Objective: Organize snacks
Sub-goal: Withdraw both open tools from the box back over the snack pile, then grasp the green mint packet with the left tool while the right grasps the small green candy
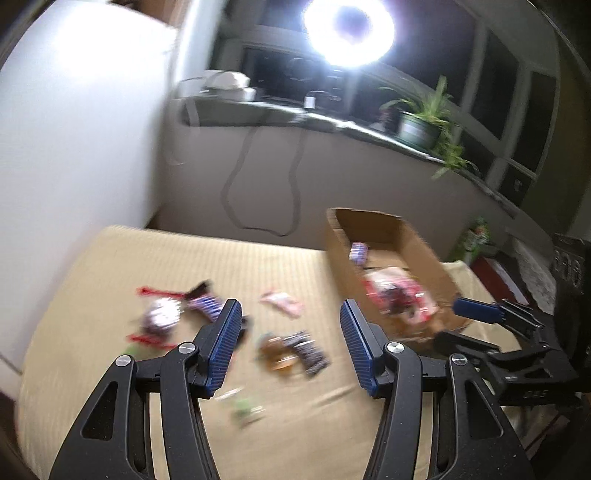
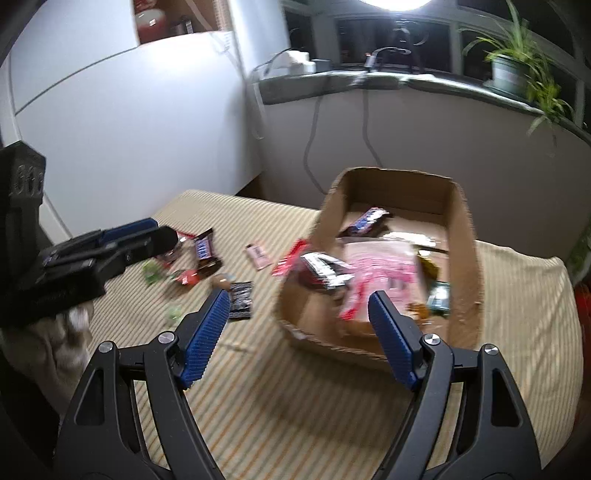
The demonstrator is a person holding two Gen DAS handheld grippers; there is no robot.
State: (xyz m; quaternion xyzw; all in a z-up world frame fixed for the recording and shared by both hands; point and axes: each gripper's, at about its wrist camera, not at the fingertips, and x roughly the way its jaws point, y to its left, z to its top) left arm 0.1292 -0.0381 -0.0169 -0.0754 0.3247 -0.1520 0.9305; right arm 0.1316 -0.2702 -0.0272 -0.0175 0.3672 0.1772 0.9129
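A cardboard box (image 2: 460,236) stands on a striped beige cloth and holds several snack packets, among them a pink bag (image 2: 384,273) and a chocolate bar (image 2: 365,219). The box also shows in the left wrist view (image 1: 428,254). Loose snacks lie on the cloth left of it: a dark packet (image 1: 306,352), a pink wrapper (image 1: 282,302), a round purple-white packet (image 1: 162,315). My left gripper (image 1: 290,317) is open and empty above the loose snacks. My right gripper (image 2: 297,306) is open and empty, hovering at the box's near left corner.
The cloth-covered table (image 2: 295,406) ends at a white wall on the left. A grey sill (image 2: 406,79) behind carries a potted plant (image 2: 513,70) and cables. A bright ring light (image 1: 349,31) glares above. Both views are motion-blurred.
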